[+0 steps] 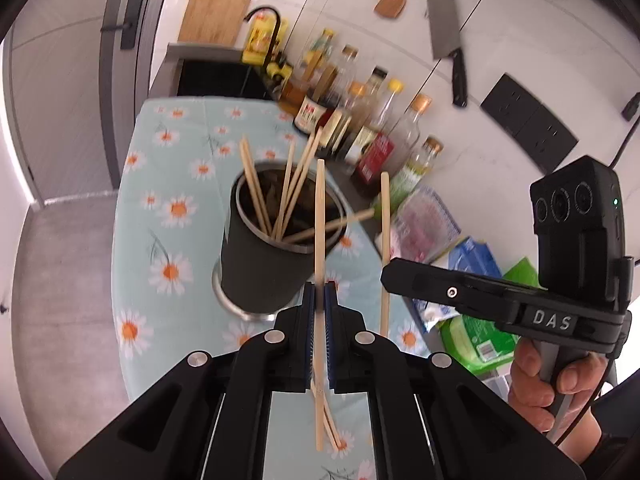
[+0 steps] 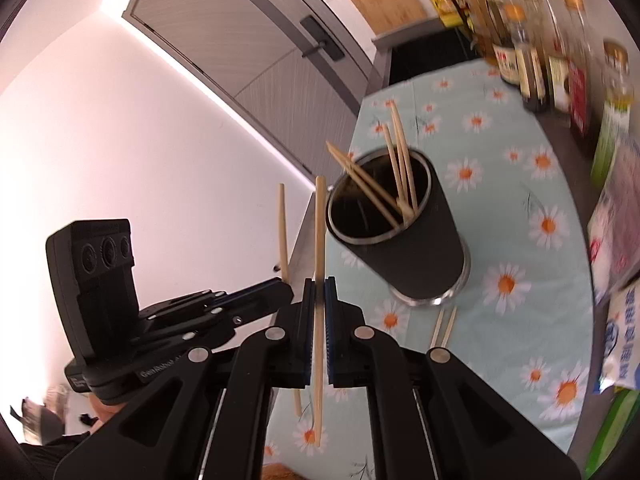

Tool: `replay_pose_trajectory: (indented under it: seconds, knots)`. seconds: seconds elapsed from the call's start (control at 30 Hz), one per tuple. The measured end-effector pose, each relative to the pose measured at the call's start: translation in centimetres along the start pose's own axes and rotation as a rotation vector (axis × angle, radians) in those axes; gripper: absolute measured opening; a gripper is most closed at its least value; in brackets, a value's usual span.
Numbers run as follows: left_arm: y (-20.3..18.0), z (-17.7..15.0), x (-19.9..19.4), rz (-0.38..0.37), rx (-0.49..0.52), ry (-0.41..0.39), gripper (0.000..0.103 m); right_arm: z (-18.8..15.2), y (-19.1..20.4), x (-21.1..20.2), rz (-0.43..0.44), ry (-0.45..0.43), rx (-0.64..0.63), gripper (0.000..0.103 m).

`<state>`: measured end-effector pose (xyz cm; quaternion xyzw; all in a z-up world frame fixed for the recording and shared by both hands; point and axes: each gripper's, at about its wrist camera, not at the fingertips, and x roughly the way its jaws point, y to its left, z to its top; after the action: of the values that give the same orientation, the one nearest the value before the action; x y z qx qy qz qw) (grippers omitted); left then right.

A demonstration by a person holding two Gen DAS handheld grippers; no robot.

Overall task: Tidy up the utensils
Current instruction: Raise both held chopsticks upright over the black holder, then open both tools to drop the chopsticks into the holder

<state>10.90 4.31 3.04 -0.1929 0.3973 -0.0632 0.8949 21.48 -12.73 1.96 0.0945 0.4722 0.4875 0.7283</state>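
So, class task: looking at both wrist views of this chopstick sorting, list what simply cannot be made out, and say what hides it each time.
- Bottle labels: left wrist view, text blurred by motion.
- Bottom of the dark holder: both views, its wall and the chopsticks inside hide it.
- Loose chopsticks on the cloth: right wrist view, lower ends hidden by the right gripper.
- Sink interior: left wrist view, too dark.
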Motion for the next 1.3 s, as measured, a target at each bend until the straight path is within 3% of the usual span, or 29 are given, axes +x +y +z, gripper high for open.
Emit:
replay_pose_trajectory:
  seconds: [0.43,0.7,0.9,1.27,1.3]
  knots:
    - [-0.1,4.8,-4.5,-0.083,0.153,-0.354,0.004,4.2,4.5,-4.3,-0.089,-0.325,-0.171,0.006]
    - [1.0,6.9,-5.5,-0.105,0.159,-0.534,0.004,6.4,6.1,-5.0,-0.14,-0.465,-0.236,0.006]
    - [1.8,8.0,-4.3,-0.122,0.161,-0.581,0.004,8.1,5.3,-3.8,-0.17,-0.486,-0.227,0.006]
    - [3.2,8.1,-0.8,-0.132,0.171,-0.532,0.005,8.8,2.6,-1.3,-0.237,-0.464,-0.201,0.006]
    - [3.3,8.1,-0.7,-0.129,0.168,-0.527,0.005,8.7,2.4,-1.1,-0.242,-0.46,-0.198,0.011]
